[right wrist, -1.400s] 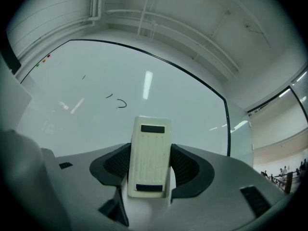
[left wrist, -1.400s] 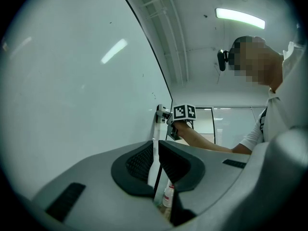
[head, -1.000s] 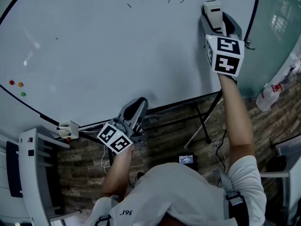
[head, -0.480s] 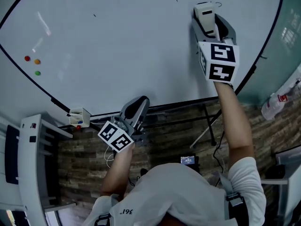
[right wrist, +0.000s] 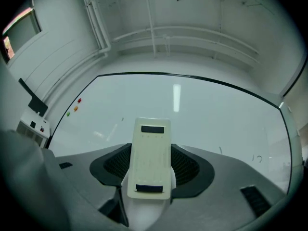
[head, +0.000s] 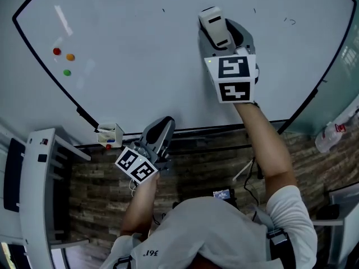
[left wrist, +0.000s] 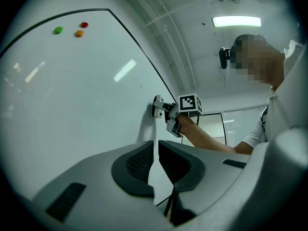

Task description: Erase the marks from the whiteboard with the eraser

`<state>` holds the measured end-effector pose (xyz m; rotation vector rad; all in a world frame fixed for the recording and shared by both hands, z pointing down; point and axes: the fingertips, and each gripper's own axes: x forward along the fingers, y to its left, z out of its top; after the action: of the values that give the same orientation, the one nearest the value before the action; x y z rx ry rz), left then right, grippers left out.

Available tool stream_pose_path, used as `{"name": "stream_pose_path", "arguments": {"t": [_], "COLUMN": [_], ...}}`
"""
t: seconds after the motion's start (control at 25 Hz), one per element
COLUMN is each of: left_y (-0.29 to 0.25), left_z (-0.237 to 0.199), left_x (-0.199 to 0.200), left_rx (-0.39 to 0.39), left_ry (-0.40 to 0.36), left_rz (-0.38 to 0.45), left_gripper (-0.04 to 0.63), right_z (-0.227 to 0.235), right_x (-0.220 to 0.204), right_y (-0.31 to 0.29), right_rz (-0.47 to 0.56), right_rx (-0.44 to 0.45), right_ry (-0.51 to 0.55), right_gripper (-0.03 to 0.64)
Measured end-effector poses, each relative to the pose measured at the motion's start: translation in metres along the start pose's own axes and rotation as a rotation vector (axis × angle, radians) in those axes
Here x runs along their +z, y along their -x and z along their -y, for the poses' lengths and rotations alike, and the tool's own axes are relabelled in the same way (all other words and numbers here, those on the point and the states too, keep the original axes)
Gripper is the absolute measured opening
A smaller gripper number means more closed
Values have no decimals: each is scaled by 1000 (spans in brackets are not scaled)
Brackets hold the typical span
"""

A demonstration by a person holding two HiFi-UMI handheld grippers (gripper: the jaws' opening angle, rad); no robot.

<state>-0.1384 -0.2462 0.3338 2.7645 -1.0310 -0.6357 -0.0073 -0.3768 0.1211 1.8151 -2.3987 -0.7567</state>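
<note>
The left gripper point(head: 161, 129) hangs at the whiteboard's point(head: 129, 77) lower edge, jaws nearly together on nothing. The right gripper point(head: 223, 35) clamps the eraser point(head: 215, 24) at mid-board. Faint marks point(head: 290, 21) lie well to its right, and a tilted pad could skim over them.

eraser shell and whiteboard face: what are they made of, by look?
The eraser looks like cream matte moulded plastic, with two dark inset strips. The whiteboard face is glossy white, probably coated sheet: it mirrors a ceiling light.
</note>
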Motion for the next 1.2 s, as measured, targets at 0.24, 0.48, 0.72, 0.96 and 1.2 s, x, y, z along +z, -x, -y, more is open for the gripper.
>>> {"name": "stream_pose_path", "arguments": {"t": [0.24, 0.48, 0.72, 0.96, 1.2], "left_y": [31, 57, 80, 83, 80], "left_z": [-22, -44, -69, -71, -71], "left_x": [19, 38, 63, 63, 64], "left_rx": [33, 70, 114, 106, 97], "left_ry": [-13, -28, -47, -51, -54], "left_rz": [15, 43, 90, 86, 81], "left_gripper": [26, 26, 26, 26, 26], "right_z": [-64, -103, -145, -174, -171], "right_x": [31, 55, 75, 75, 73], "right_y": [-20, -36, -52, -73, -82], "right_rz": [34, 51, 68, 28, -7], "right_rx": [62, 89, 117, 116, 83], "right_ry": [27, 58, 93, 174, 182], "right_gripper": [273, 273, 273, 273, 273]}}
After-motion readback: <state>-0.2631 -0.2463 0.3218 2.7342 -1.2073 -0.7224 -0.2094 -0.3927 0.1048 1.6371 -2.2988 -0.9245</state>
